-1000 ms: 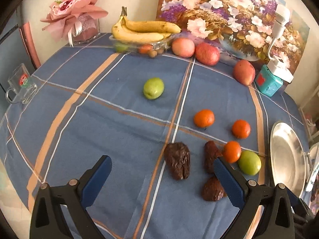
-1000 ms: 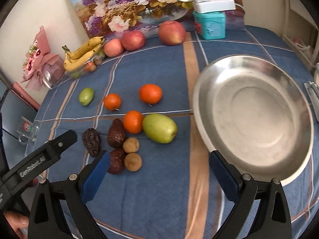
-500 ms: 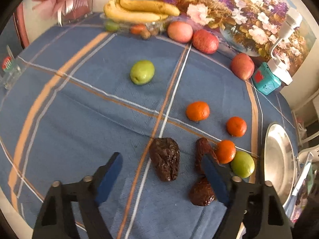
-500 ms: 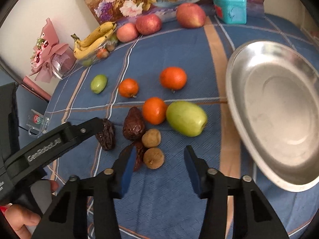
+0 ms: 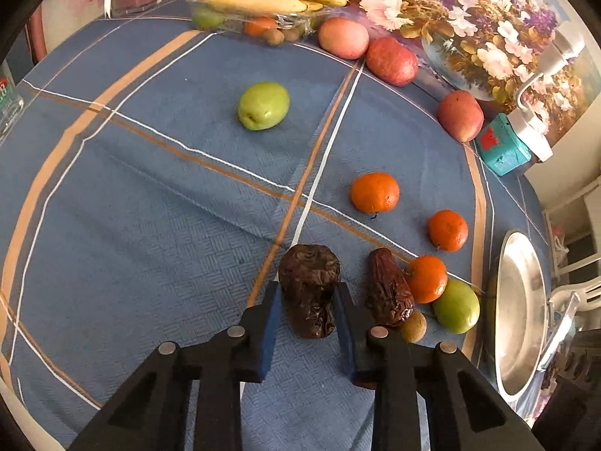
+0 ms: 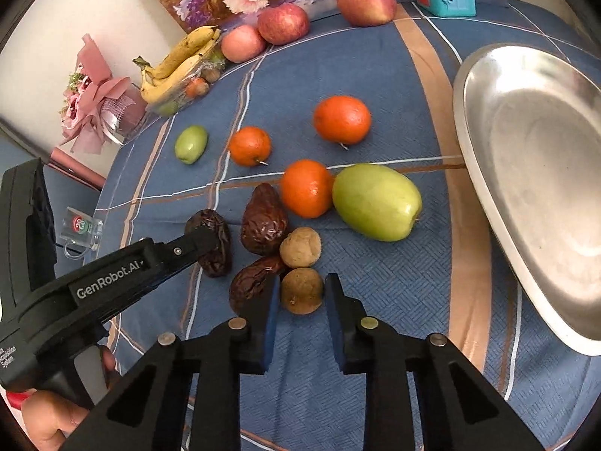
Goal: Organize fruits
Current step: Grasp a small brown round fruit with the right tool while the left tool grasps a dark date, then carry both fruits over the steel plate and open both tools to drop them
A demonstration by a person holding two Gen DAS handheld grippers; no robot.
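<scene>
Two grippers are down at the near fruit cluster on the blue cloth. The left gripper [image 5: 308,300] has its blue pads on either side of the leftmost wrinkled date [image 5: 310,293], jaws narrowed to the fruit's width; pads look to touch its flanks, though firm clamping cannot be confirmed. The right gripper [image 6: 302,295] straddles the nearer small brown round fruit [image 6: 301,290], with a slight gap visible at each pad, so not yet closed on it. The date lies left of a second date [image 5: 388,289]; the brown fruit sits just beside a third date [image 6: 249,282] and a twin brown fruit [image 6: 300,247]. Judgement: the date is light, soft and possibly tacky, best taken across its middle with gentle pressure; the brown fruit is light, firmer and prone to roll, so a grip on its widest line suits. The steel plate [image 6: 484,173] at right is empty.
</scene>
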